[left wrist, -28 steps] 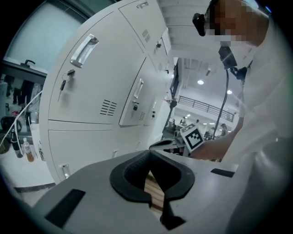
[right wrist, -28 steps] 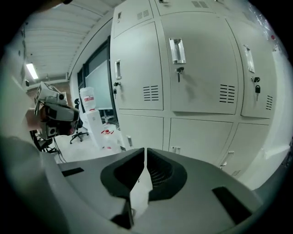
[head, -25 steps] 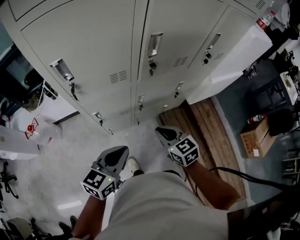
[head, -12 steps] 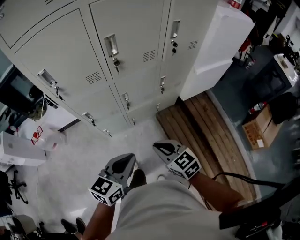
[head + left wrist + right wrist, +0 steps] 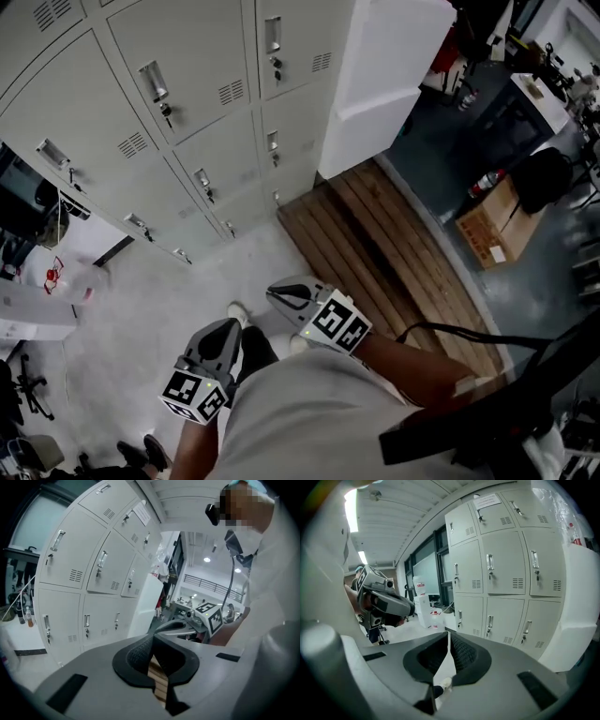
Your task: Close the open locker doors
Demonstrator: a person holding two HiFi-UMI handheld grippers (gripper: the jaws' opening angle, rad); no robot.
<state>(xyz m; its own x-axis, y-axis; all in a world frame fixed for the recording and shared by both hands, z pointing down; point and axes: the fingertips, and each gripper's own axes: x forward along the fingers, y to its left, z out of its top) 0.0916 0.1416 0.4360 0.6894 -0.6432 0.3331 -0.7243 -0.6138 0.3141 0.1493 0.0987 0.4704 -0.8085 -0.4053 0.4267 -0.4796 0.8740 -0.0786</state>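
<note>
Underfoot, grey speckled floor runs up to a bank of pale grey sheet-metal lockers, with a tall white cabinet touching its right end. A slatted wooden platform lies in front of that cabinet.

Left gripper: tongs pressed together, nothing between them. Right gripper: the same, closed and empty. Both are held low in front of the person, well apart from the lockers.

Locker doors: every one in view sits flush with the frame, and no open door shows in any view. They are upright rectangles with the long axis vertical. Their faces point out across the floor toward the person. Recessed handles sit near each door's left edge, so the hinges are probably on the right.

Risks, as judged:
- An open door outside these views could be missed, since nothing here marks where it is.
- The platform edge lies close to the feet and could trip a sideways step.
- Closed tips pushing on smooth sheet metal may skid off.
- A door pushed too softly may spring back unlatched.
- Small keys hanging under the handles could snag a gripper.
- The black cable trailing from the right arm could catch.
</note>
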